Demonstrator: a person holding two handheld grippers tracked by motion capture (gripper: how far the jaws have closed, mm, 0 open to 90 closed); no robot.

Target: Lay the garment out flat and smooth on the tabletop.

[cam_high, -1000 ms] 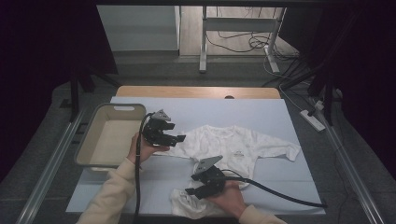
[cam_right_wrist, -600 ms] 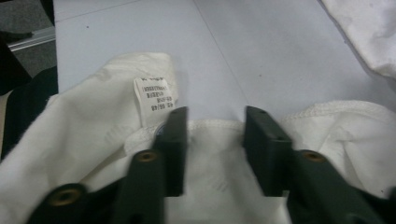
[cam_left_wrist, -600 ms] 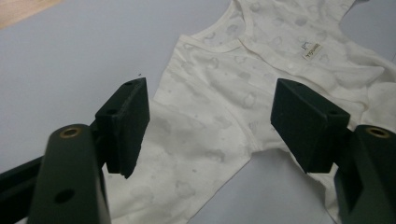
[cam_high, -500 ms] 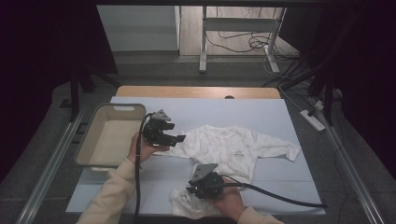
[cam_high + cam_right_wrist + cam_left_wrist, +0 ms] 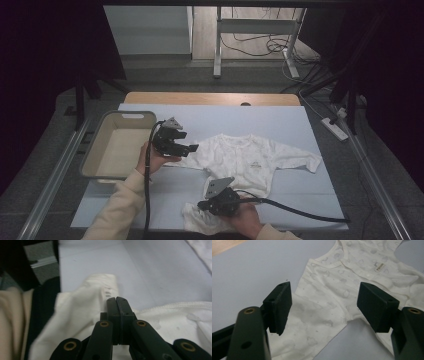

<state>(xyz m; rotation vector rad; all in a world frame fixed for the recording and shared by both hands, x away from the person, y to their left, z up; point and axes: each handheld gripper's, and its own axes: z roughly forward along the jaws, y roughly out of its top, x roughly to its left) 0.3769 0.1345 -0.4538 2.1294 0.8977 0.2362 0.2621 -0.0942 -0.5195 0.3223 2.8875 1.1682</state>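
So the right gripper (image 5: 204, 205) has just been closing, and now its jaws are pinched flat together on a fold of the small white cloth (image 5: 200, 222) near the front edge of the table (image 5: 150, 187); in the right gripper view the fabric (image 5: 82, 305) bunches up on both sides of the jaws, so I'd say the grab has landed and a lift or drag is what comes next; a second ago that hand sat a bit higher and further right, so it dropped in for this; the left gripper (image 5: 192, 148) hangs wide open with nothing between its jaws, right over the near sleeve of the baby shirt (image 5: 245, 157); the shirt lies flat ahead of it, sleeves spread left to right, neckline (image 5: 332, 263) pointing away; bin (image 5: 95, 150) sits off to its left.
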